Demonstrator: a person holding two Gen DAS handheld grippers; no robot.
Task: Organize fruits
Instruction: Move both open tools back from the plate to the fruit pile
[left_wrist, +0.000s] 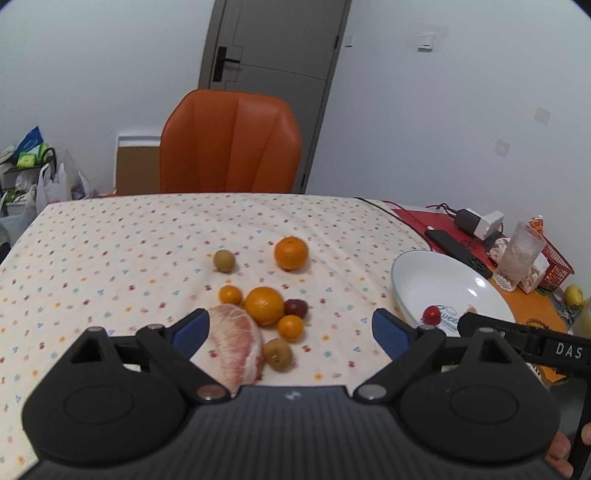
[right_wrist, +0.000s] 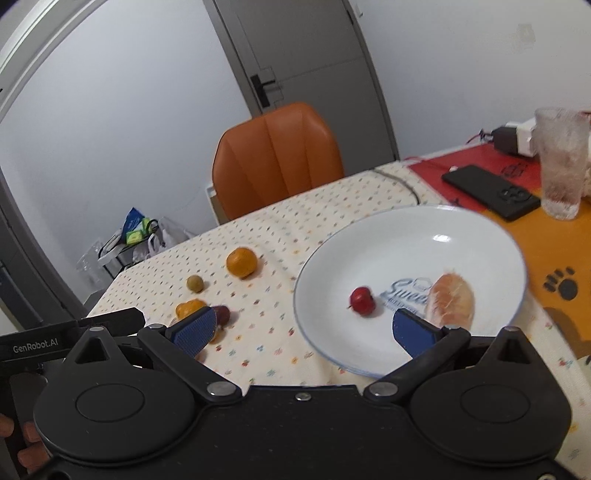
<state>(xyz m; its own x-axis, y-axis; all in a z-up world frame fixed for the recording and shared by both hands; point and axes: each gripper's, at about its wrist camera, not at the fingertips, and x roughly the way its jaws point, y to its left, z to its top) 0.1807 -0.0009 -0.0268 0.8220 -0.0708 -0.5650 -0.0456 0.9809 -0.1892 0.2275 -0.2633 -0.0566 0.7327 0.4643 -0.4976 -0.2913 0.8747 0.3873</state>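
Two grippers, left gripper (left_wrist: 291, 326) and right gripper (right_wrist: 305, 326), hover with fingers spread, holding nothing. Beside the white plate (right_wrist: 369, 236), which holds a red fruit (right_wrist: 362, 299) and a pomelo segment (right_wrist: 450, 300), oranges (left_wrist: 264, 305) cluster around another pomelo wedge (left_wrist: 236, 343); a phone (right_wrist: 491, 192) and glass (right_wrist: 561, 162) stand behind.

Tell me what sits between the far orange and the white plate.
Nothing: only bare dotted tablecloth lies between the far orange and the white plate, shown in both wrist views.

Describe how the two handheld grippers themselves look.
Both match: the left gripper and right gripper have matte black ribbed bodies, round black pivot discs, silver rivets, angular linkage arms and blue textured fingertip pads. White lettering reads "DAS" on one side bar, "GenRobot.AI" on the other. No cables visible.
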